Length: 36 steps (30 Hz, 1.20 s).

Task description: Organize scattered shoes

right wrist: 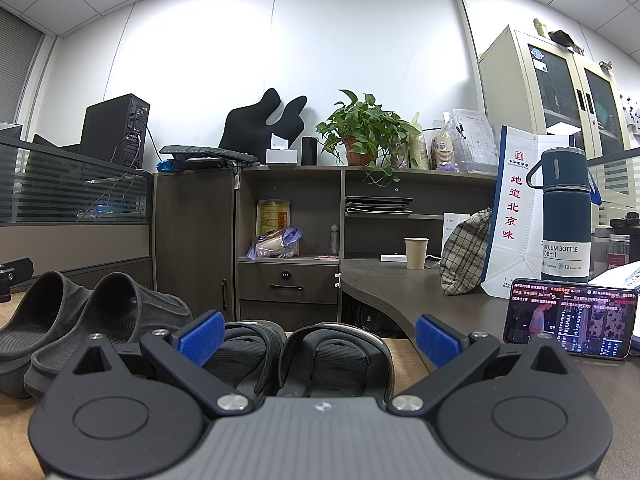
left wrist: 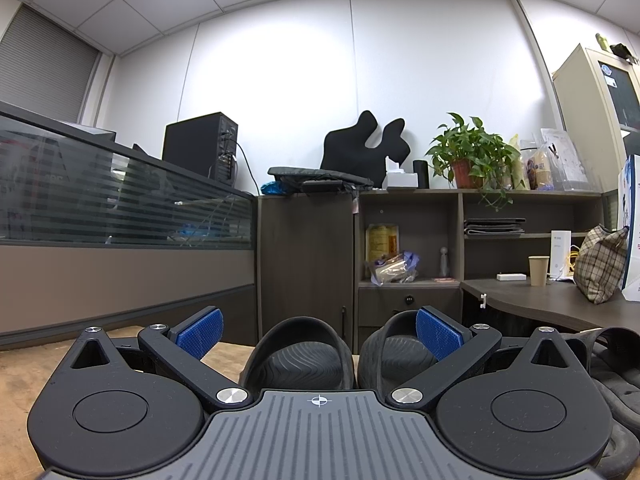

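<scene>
Two pairs of black slippers lie side by side on a wooden surface. In the left wrist view, my left gripper (left wrist: 318, 330) is open and empty, with a pair of closed-toe clog slippers (left wrist: 298, 356) between its blue pads. A strap sandal (left wrist: 612, 364) lies to the right. In the right wrist view, my right gripper (right wrist: 318, 334) is open and empty around the pair of strap sandals (right wrist: 328, 356). The clog pair (right wrist: 80, 320) sits to its left.
A dark curved desk (right wrist: 400, 292) stands at the right with a paper cup (right wrist: 416, 253), a plaid bag (right wrist: 466, 256), a white paper bag (right wrist: 514, 216), a blue vacuum bottle (right wrist: 564, 216) and a lit phone (right wrist: 568, 322). A dark cabinet (right wrist: 192, 240) and shelves with a plant (right wrist: 366, 128) stand behind. A glass partition (left wrist: 120, 200) is at the left.
</scene>
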Available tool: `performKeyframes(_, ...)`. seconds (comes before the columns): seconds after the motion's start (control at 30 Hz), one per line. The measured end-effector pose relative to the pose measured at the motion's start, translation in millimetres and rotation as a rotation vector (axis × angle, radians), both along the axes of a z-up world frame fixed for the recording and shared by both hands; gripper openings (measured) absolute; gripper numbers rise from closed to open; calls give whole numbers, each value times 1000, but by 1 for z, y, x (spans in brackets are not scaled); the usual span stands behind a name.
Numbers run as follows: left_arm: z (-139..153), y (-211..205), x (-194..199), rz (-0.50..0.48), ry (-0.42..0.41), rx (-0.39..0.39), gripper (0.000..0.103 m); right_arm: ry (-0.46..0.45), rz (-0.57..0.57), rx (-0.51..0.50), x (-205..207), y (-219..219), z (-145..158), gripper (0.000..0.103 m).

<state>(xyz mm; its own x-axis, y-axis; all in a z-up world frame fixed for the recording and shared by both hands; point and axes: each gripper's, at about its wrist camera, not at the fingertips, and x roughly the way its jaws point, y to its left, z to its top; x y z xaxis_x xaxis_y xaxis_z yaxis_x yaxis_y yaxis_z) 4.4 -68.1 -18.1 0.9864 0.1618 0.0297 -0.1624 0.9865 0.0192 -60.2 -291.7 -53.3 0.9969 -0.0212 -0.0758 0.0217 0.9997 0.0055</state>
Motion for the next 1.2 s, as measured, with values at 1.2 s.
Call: performKeyframes(1.2,-2,-1,-3,2,-17,9,103,0,0,-1,0,-1,0,103)
